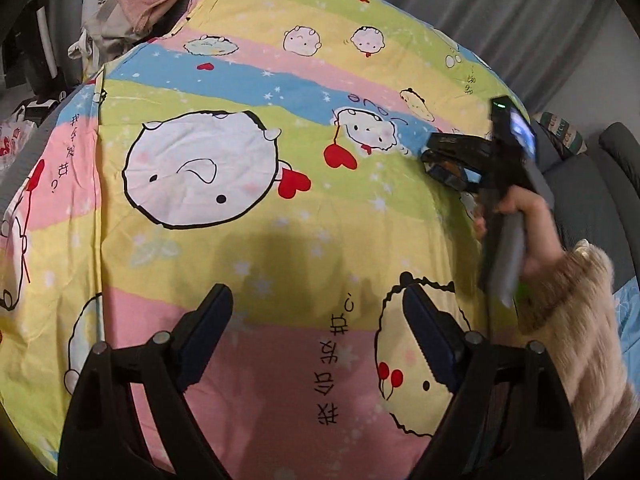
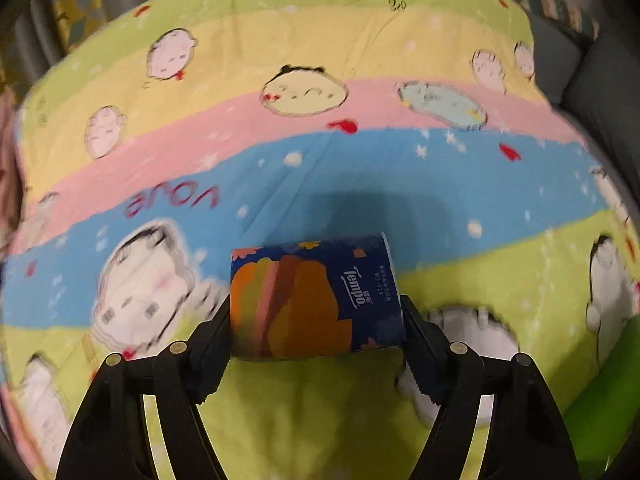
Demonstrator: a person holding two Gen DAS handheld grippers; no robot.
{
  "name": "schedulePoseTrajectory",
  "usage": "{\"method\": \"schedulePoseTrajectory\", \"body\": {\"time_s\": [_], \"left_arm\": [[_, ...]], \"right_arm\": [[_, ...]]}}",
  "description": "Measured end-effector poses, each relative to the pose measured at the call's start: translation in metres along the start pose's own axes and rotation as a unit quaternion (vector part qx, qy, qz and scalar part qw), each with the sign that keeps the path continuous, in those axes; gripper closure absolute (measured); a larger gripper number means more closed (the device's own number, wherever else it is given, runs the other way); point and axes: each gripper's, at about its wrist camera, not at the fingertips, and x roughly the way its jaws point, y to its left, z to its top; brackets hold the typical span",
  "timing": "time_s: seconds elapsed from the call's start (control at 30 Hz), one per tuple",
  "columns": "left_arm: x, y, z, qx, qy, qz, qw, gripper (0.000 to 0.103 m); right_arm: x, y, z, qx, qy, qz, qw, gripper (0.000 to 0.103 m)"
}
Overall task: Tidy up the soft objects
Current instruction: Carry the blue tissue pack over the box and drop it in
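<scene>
A cartoon-print quilt in pink, yellow, green and blue stripes covers the bed; it also fills the right wrist view. My right gripper is shut on a blue Tempo tissue roll, held sideways just above the quilt. In the left wrist view the right gripper shows at the right, held by a hand in a furry sleeve; the roll is hidden there. My left gripper is open and empty above the quilt's near part.
A pile of pink and beige clothes lies at the far left beyond the quilt. Grey curtains hang behind. A dark grey sofa stands at the right, with a patterned cushion on it.
</scene>
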Motion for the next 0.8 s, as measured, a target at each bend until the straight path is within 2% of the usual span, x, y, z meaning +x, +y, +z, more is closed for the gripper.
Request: {"method": "schedulePoseTrajectory", "body": {"time_s": [0.03, 0.13, 0.2, 0.43, 0.5, 0.67, 0.73, 0.8], "left_arm": [[-0.002, -0.002, -0.001, 0.002, -0.002, 0.000, 1.0000, 0.017], [-0.004, -0.005, -0.004, 0.006, -0.006, 0.004, 1.0000, 0.017], [-0.004, -0.004, -0.006, 0.004, -0.006, 0.012, 0.9999, 0.017], [-0.012, -0.010, -0.021, 0.009, -0.002, 0.006, 0.9999, 0.017], [-0.014, -0.016, -0.027, 0.014, 0.000, 0.002, 0.9999, 0.017], [-0.029, -0.052, -0.039, 0.059, -0.005, -0.067, 0.9960, 0.018], [-0.033, -0.078, -0.041, 0.077, -0.009, -0.107, 0.9912, 0.018], [-0.035, -0.102, -0.043, 0.102, -0.013, -0.124, 0.9870, 0.019]], "right_arm": [[-0.008, -0.003, -0.005, 0.006, 0.014, 0.003, 1.000, 0.026], [-0.043, -0.015, -0.024, 0.044, 0.021, 0.051, 0.998, 0.026], [-0.073, -0.020, -0.053, 0.056, 0.022, 0.068, 0.996, 0.026], [-0.135, -0.018, -0.151, 0.016, 0.070, 0.114, 0.991, 0.026], [-0.144, -0.021, -0.167, 0.015, 0.062, 0.122, 0.990, 0.026], [-0.184, -0.042, -0.177, 0.015, -0.012, 0.104, 0.994, 0.026], [-0.206, -0.058, -0.177, 0.031, -0.038, 0.122, 0.991, 0.026], [-0.223, -0.075, -0.173, 0.051, -0.063, 0.133, 0.988, 0.026]]}}
